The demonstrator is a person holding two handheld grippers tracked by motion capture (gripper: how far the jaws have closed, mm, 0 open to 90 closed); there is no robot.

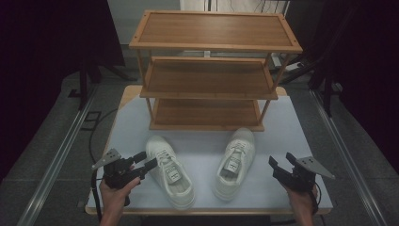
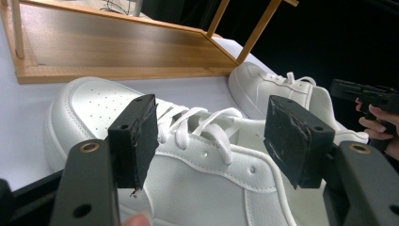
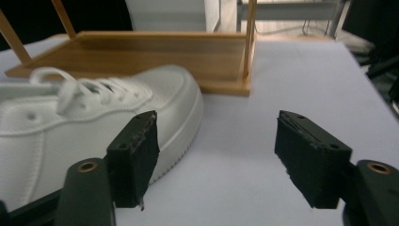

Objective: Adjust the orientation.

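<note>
Smooth, matt wood on the rack, upper centre. White leather-like, faintly glossy uppers with perforated toes and woven cloth laces on both shoes. Matt pale covering over the table. Matt black, scuffed jaw pads.

High view above the near table edge, facing forward and down, left gripper view low and close, the left shoe between its jaws, right gripper view equally low, 3 views sharing the wooden rack
</note>
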